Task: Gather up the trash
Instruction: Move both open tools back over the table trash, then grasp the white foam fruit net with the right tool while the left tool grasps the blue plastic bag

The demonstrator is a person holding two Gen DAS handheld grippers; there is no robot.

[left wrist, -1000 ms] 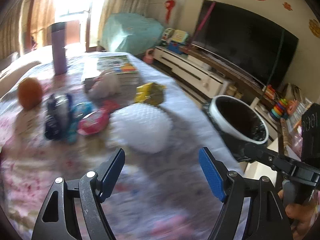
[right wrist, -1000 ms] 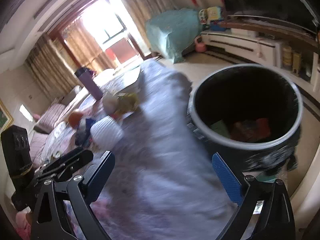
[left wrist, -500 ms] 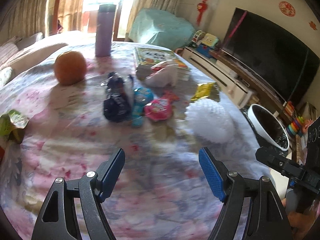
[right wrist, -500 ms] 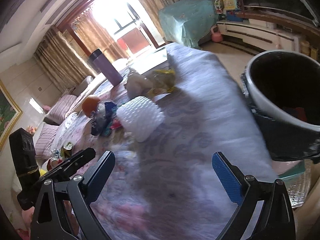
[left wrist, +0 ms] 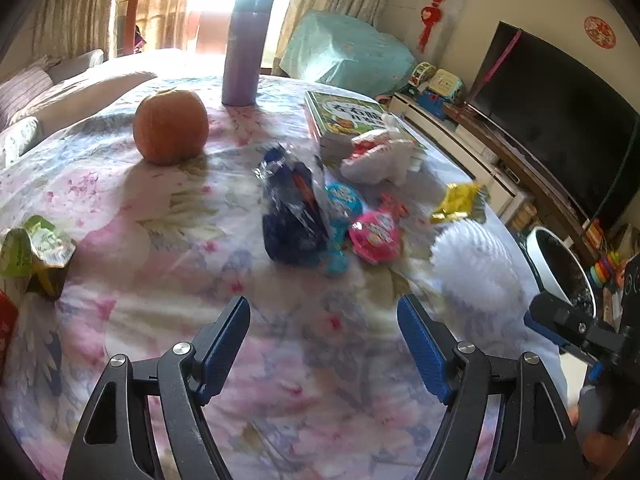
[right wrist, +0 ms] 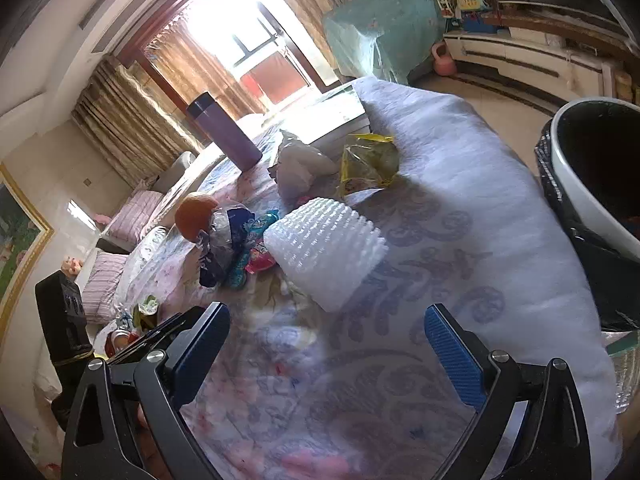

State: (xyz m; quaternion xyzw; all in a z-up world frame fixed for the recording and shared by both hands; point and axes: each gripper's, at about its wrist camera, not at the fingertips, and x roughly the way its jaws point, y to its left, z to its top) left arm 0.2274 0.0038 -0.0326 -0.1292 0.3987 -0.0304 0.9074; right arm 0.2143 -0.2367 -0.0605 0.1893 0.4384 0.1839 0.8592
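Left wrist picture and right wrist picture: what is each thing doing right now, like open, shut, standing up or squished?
Left claw: open, holding nothing.
Right claw: open, holding nothing.
Purple bottle: upright, lid on.
Orange: whole, unpeeled.
Book: closed, lying flat.
Blue wrapper: crumpled.
Yellow wrapper: crumpled.
White foam net: lying on its side.
Trash bin: uncovered, beside the table.

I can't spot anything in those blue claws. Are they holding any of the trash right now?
No. The left claw and the right claw are both open above the tablecloth, with nothing between them.
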